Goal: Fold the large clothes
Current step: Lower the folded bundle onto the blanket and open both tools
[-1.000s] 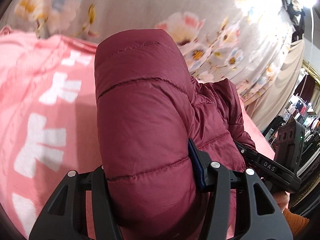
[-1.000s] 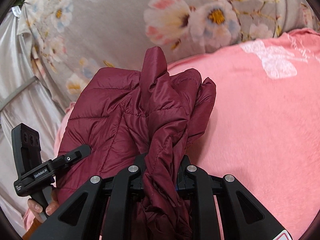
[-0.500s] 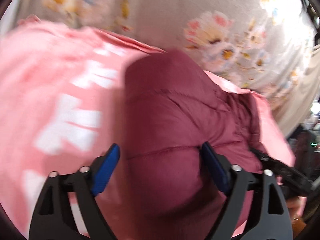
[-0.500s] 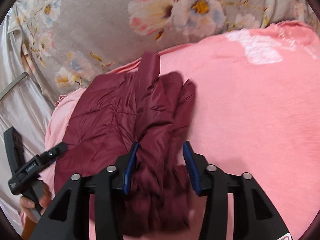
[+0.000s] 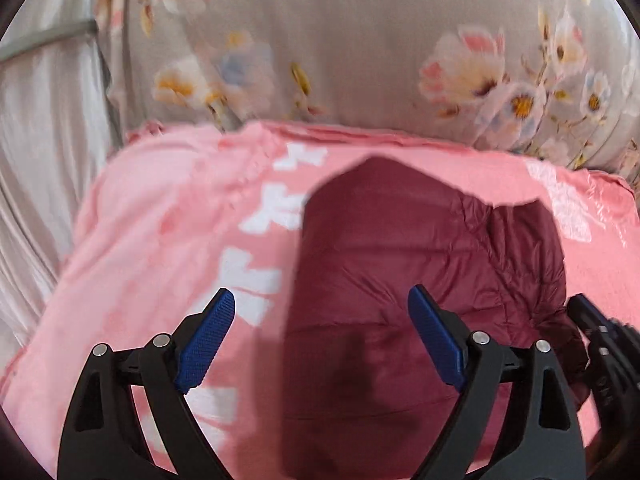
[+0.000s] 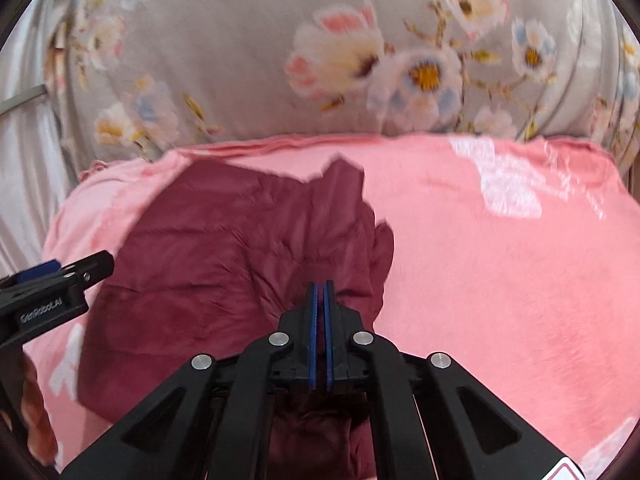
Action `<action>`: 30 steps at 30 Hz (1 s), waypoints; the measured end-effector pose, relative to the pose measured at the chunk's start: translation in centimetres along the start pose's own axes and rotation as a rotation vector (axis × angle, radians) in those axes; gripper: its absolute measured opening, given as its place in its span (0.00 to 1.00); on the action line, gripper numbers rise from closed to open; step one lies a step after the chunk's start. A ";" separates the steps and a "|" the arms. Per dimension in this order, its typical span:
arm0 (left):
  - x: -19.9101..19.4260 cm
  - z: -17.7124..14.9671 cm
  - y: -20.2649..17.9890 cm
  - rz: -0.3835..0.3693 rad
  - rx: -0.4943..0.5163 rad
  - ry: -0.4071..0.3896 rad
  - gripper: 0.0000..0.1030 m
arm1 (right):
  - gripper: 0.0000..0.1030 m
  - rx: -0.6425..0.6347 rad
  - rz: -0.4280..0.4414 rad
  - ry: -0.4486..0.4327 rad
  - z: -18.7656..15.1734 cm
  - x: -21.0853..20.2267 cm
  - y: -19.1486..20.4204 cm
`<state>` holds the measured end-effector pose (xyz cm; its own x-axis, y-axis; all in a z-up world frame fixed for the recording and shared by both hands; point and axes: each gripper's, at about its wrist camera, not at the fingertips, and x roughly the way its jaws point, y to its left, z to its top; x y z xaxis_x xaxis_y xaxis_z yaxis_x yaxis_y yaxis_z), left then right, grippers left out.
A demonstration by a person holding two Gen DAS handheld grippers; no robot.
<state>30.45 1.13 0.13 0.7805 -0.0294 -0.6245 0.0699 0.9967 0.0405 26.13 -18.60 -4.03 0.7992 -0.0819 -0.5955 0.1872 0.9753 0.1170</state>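
Observation:
A maroon quilted jacket (image 5: 400,248) lies folded into a compact bundle on a pink blanket (image 5: 160,220). My left gripper (image 5: 320,292) hovers just above its near part, open wide, blue pads clear of the fabric. In the right wrist view the jacket (image 6: 224,240) lies left of centre. My right gripper (image 6: 321,283) is over its right edge, shut, with nothing between the pads. The left gripper (image 6: 56,280) shows at that view's left edge. The right gripper's tip (image 5: 600,332) pokes in at the left wrist view's right edge.
The pink blanket (image 6: 480,260) with white prints stretches to the right of the jacket. Behind it rises a grey floral cover (image 6: 240,40). Pale satin drapery (image 5: 40,140) hangs at the far left. A person's hand (image 6: 36,412) holds the left gripper.
Both grippers let go of the jacket and drew back and up; it now lies free on the blanket. The left jaws opened wide. The right jaws opened, then shut empty.

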 end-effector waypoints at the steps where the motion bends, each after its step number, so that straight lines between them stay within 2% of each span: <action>1: 0.5 -0.4 0.0 0.006 -0.006 0.011 0.83 | 0.01 0.009 -0.003 0.011 -0.5 0.7 -0.3; 5: 3.6 -1.9 -0.4 0.001 -0.026 0.072 0.84 | 0.01 0.019 0.007 0.043 -1.5 2.2 -0.9; 11: 4.7 -3.3 -0.5 -0.010 -0.022 0.047 0.85 | 0.01 0.024 0.005 0.115 -1.8 3.7 -0.9; 18: 5.2 -4.1 -1.1 0.008 -0.011 0.033 0.85 | 0.01 -0.033 -0.042 0.145 -1.9 4.0 0.0; 20: 5.2 -4.3 -1.3 0.021 0.001 0.025 0.85 | 0.01 -0.046 -0.052 0.145 -1.5 2.9 0.0; 24: 4.3 -4.1 -1.2 0.022 0.024 0.029 0.85 | 0.03 0.027 0.055 0.144 -1.9 -1.2 -1.0; 27: 2.4 -4.5 -0.6 -0.010 0.019 0.037 0.84 | 0.03 -0.007 0.056 0.156 -3.4 -3.1 -0.9; 30: 0.2 -5.7 -0.3 -0.046 0.027 0.040 0.84 | 0.03 -0.015 0.044 0.191 -4.5 -2.8 -1.0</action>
<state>27.07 1.28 -4.45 0.7509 -0.0711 -0.6566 0.1218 0.9921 0.0317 21.17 -18.42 -6.07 0.6832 0.0000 -0.7302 0.1446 0.9802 0.1353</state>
